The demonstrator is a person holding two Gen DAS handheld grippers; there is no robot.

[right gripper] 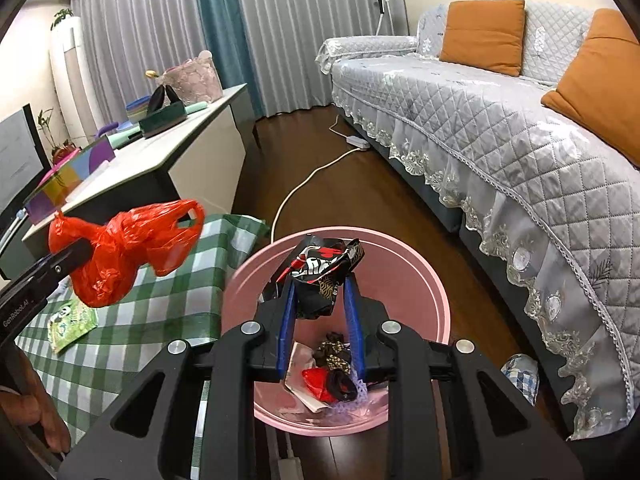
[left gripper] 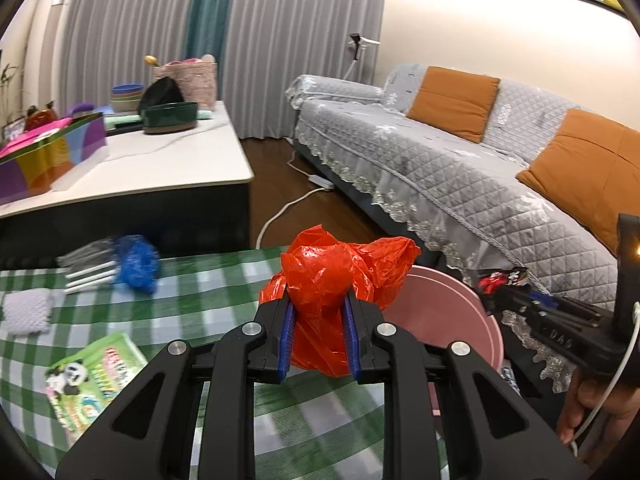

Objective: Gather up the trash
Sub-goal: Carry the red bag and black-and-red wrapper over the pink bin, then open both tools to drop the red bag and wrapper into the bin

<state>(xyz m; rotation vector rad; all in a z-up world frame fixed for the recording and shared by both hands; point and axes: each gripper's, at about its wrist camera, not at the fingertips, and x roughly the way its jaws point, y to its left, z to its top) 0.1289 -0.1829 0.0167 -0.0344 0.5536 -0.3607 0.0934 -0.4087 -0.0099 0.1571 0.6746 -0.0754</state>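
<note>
Crumpled black, red and white wrapper [right gripper: 320, 276], pinched in the right tongs [right gripper: 320, 300] and hanging directly over the mouth of the pink bin [right gripper: 432, 280], well inside its rim. Straight below it, at the bin's bottom, other scraps [right gripper: 328, 376] already dropped. No sideways travel left there, by the look of it; only a letting-go. Glossy, foil-like, balled up with no clear long axis, bulging above the blue pads [right gripper: 289, 320] and a little below them.

Further left, red plastic bag [left gripper: 324, 292], pinched in the left tongs [left gripper: 320, 332], blue pads pressed into its waist. Thin, crinkled film, knotted or bunched, puffed out above the grip, a loose handle loop [right gripper: 188, 216] trailing toward the bin side in the right wrist view. Hanging above the edge of the green checked worktop [left gripper: 192, 300], short of the bin and to its left; bin rim [left gripper: 484, 328] just beyond and right of the bag. Right tongs the nearer to the drop, likely first to let go; left needing a short carry rightward.

Still lying on the worktop: blue crumpled bag [left gripper: 136, 262], clear straw packets [left gripper: 86, 266], white pad [left gripper: 26, 312], panda packet [left gripper: 90, 380].
</note>
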